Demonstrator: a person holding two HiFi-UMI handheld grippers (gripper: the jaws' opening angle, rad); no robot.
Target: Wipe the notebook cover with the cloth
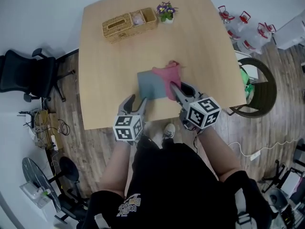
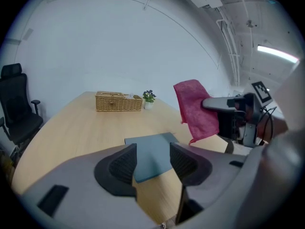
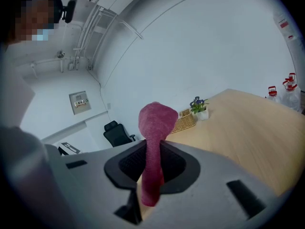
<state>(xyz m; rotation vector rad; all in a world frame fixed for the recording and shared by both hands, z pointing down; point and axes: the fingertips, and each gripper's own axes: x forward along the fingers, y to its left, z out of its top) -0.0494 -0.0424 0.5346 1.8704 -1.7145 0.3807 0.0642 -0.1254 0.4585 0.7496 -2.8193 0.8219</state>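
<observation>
A grey-blue notebook (image 1: 151,84) lies flat near the front edge of the wooden table (image 1: 109,66). My right gripper (image 1: 175,90) is shut on a pink-red cloth (image 1: 167,75), held above the notebook's right side. In the right gripper view the cloth (image 3: 153,142) is pinched between the jaws and bulges up over them. The left gripper view shows the cloth (image 2: 194,109) hanging in the air to the right. My left gripper (image 1: 134,102) stands open at the table's front edge, just short of the notebook (image 2: 151,152), nothing between its fingers.
A wicker basket (image 1: 127,25) and a small potted plant (image 1: 166,11) stand at the far side of the table. A black office chair (image 1: 26,75) is on the left, a round chair (image 1: 259,88) and water bottles (image 1: 243,27) on the right.
</observation>
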